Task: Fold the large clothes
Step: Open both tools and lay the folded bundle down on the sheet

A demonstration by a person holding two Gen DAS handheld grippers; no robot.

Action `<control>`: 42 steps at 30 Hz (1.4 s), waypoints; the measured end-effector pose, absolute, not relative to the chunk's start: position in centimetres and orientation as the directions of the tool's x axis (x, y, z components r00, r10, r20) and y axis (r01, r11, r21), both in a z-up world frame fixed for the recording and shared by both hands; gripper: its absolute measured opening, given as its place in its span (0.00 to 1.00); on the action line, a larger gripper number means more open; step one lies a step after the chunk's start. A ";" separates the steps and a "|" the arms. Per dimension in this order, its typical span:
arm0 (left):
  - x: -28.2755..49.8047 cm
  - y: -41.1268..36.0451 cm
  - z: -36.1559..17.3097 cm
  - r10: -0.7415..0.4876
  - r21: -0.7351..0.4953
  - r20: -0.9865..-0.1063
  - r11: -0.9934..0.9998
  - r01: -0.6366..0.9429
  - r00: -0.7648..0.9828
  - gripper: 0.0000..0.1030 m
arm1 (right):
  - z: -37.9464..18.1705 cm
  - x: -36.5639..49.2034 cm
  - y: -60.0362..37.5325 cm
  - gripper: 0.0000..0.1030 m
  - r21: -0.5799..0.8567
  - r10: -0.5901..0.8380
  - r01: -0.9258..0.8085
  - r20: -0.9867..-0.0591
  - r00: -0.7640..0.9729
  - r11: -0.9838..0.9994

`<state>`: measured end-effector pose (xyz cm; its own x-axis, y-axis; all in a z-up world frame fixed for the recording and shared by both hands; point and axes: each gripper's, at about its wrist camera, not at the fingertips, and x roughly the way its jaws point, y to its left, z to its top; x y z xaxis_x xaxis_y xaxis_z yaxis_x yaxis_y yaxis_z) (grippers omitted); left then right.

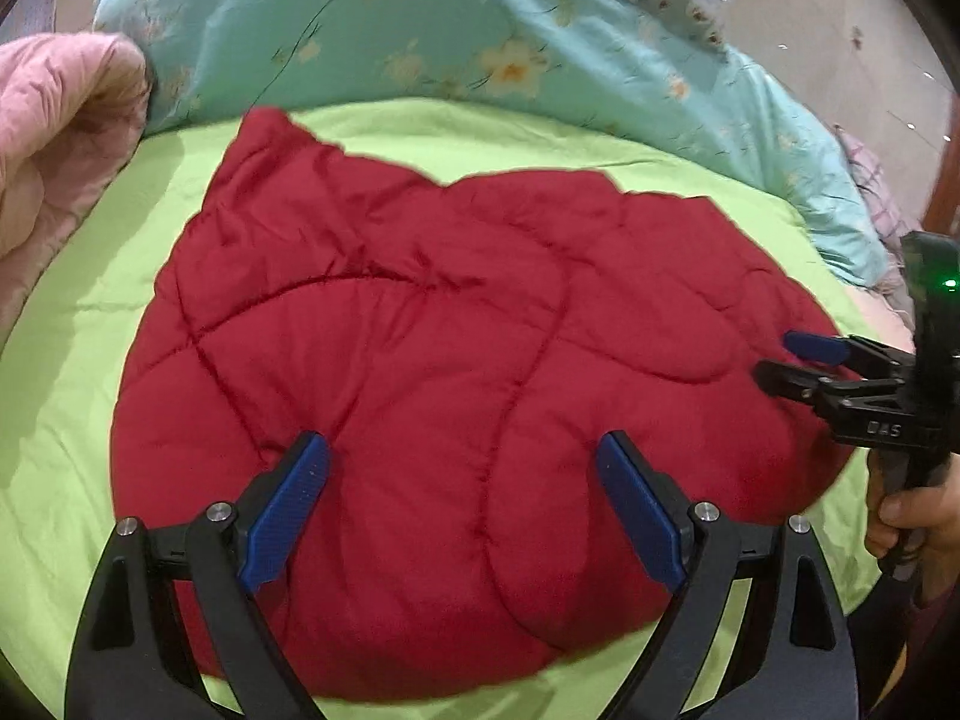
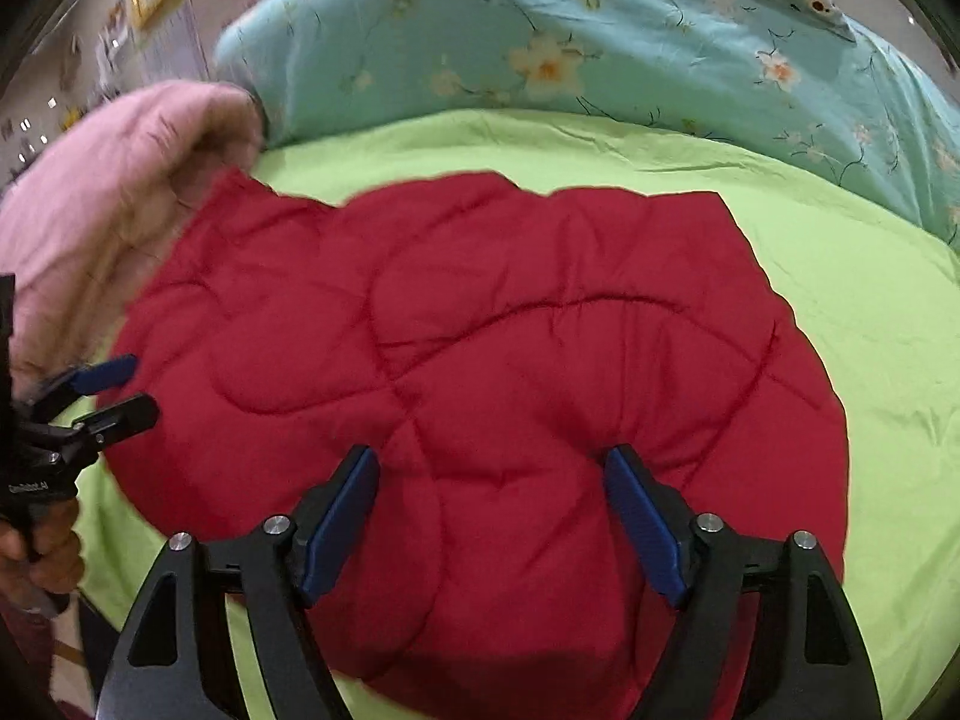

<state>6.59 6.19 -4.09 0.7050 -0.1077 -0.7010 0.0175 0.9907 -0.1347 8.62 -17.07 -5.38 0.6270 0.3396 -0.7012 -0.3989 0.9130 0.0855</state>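
A red quilted padded garment (image 1: 420, 360) lies spread and partly folded on a lime green bedsheet (image 1: 72, 300). My left gripper (image 1: 462, 450) hovers open over its near part, blue pads wide apart, empty. My right gripper (image 1: 774, 357) shows at the garment's right edge, open and empty. In the right wrist view the same red garment (image 2: 510, 360) fills the middle; my right gripper (image 2: 492, 468) is open above it, and my left gripper (image 2: 141, 387) is open at the garment's left edge.
A folded teal floral duvet (image 1: 450, 42) lies along the far side of the bed. A pink padded garment (image 1: 54, 138) is heaped at the left. The green sheet (image 2: 870, 312) extends to the right.
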 end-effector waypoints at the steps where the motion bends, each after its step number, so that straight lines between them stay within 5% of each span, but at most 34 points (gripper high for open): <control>1: 7.0 6.3 -4.1 -0.110 -0.141 -0.704 0.990 0.014 0.701 0.89 | -5.5 9.2 -17.0 0.81 0.088 0.335 -0.392 -0.705 0.625 0.916; 14: 16.9 10.8 -5.2 0.054 -0.092 -0.788 0.975 -0.204 0.613 0.88 | -6.1 18.9 -19.1 0.81 0.110 0.231 -0.232 -0.764 0.602 0.966; 26: 21.3 15.1 -7.2 0.064 -0.163 -0.830 0.922 -0.351 0.554 0.88 | -8.3 22.8 -23.0 0.81 0.208 0.201 -0.058 -0.778 0.596 0.976; 35: 19.2 18.8 -4.2 0.076 -0.249 -0.784 0.870 -0.425 0.616 0.86 | -6.6 20.3 -27.1 0.80 0.302 0.203 0.056 -0.755 0.624 0.952; 42: 12.1 16.1 -2.4 0.008 -0.276 -0.735 0.910 -0.310 0.678 0.86 | -3.9 13.6 -28.2 0.82 0.352 0.292 -0.052 -0.676 0.677 0.935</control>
